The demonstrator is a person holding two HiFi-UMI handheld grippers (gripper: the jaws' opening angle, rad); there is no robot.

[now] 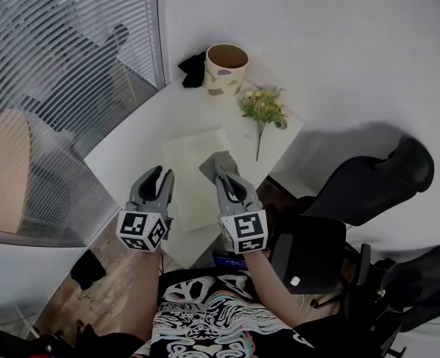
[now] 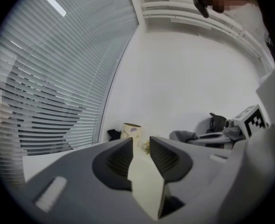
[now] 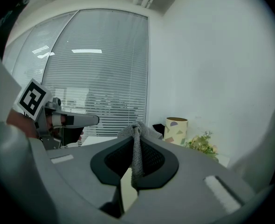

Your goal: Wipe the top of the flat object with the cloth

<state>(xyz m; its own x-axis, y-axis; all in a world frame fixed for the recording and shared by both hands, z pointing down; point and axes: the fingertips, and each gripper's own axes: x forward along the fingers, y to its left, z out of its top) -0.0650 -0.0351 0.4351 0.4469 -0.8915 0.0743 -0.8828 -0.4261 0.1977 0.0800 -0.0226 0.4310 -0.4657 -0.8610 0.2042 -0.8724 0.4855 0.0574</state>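
Note:
A pale cream flat mat (image 1: 194,171) lies on the white table (image 1: 130,144). My right gripper (image 1: 221,171) is shut on a grey cloth (image 1: 215,165), which rests over the mat's right part. In the right gripper view the cloth (image 3: 136,148) hangs pinched between the two dark jaws. My left gripper (image 1: 160,177) stands open at the mat's left edge with nothing held; in its own view the gap (image 2: 141,155) shows the cream mat (image 2: 147,183) between the jaws.
A patterned paper cup (image 1: 226,68) stands at the table's far end beside a black object (image 1: 192,70). A small bunch of flowers (image 1: 263,110) lies to the right of the mat. Window blinds (image 1: 48,88) run along the left; a black chair (image 1: 369,177) sits right.

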